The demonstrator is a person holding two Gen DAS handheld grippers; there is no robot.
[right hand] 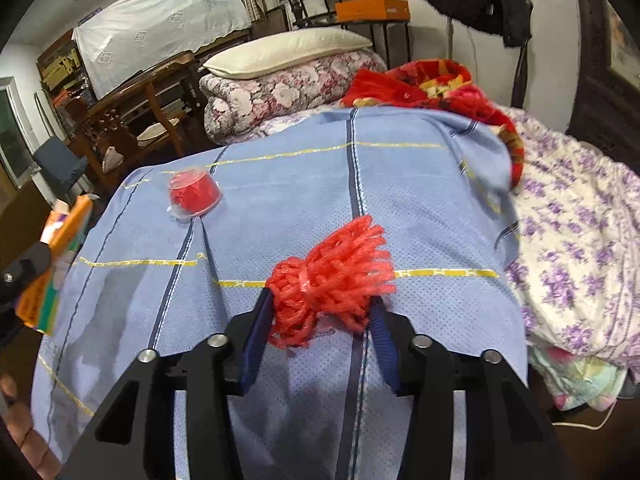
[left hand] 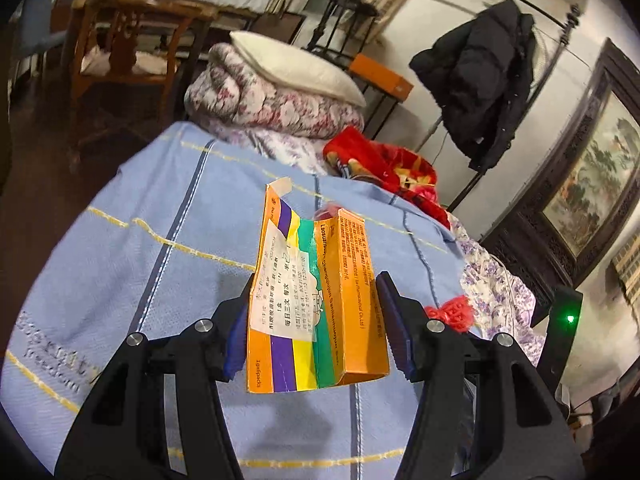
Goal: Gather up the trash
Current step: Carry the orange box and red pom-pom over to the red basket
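My left gripper (left hand: 318,280) is shut on an opened orange medicine box (left hand: 312,304) with purple, yellow and green stripes, held up above the blue striped sheet (left hand: 120,260). The same box (right hand: 60,248) shows at the left edge of the right wrist view. A red foam fruit net (right hand: 328,284) lies on the sheet (right hand: 400,208), and my right gripper (right hand: 320,308) has a pad against each side of it. In the left wrist view the net (left hand: 450,312) peeks out past the right finger. A small clear cup with red inside (right hand: 194,192) lies on the sheet, far left.
A folded floral quilt with a white pillow (right hand: 288,52) sits at the far end of the bed. A red blanket (right hand: 432,84) and a purple-flowered cover (right hand: 572,216) lie to the right. Wooden chairs (left hand: 116,48) stand to the left; a black coat (left hand: 484,80) hangs at the right.
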